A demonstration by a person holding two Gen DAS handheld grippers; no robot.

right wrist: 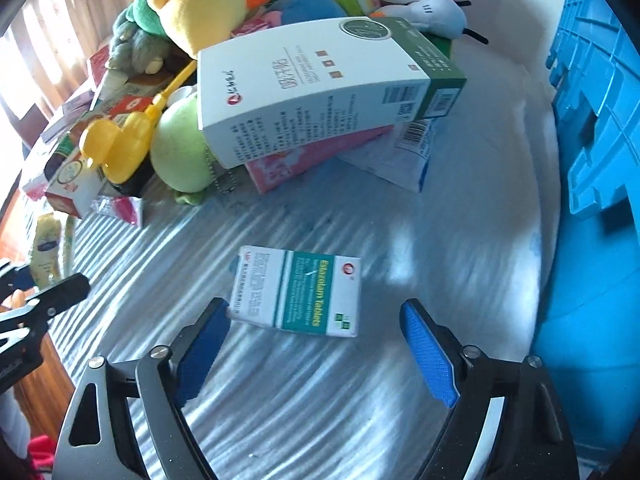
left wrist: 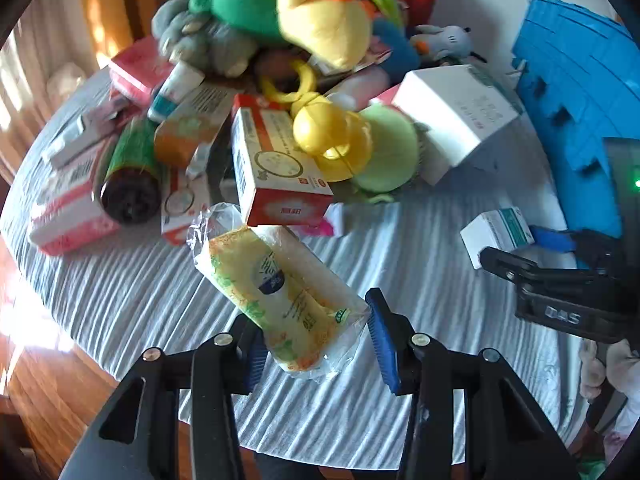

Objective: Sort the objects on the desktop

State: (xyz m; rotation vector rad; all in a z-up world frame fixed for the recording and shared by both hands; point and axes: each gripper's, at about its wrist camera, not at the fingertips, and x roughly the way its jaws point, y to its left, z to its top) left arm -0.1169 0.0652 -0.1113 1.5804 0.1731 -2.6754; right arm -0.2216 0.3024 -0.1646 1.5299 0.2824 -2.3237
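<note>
A yellow-green packet in clear plastic wrap (left wrist: 276,280) sits between the blue pads of my left gripper (left wrist: 312,312), which is shut on its near end. The packet slants up toward a red and white box (left wrist: 276,172). In the right wrist view a small white and teal tablet box (right wrist: 298,292) lies flat on the striped cloth. My right gripper (right wrist: 316,306) stands open around its near edge. The left pad (right wrist: 204,344) is at the box's corner, and the right pad (right wrist: 430,352) is well clear of it. The same tablet box (left wrist: 498,232) shows beside my right gripper's fingers (left wrist: 516,266) in the left wrist view.
A heap of plush toys (left wrist: 320,20), boxes, a yellow plastic duck (left wrist: 332,140) and a dark bottle (left wrist: 128,176) fills the far side of the round table (left wrist: 140,300). A large white and green box (right wrist: 320,88) leans on the heap. A blue crate (right wrist: 592,120) stands at the right.
</note>
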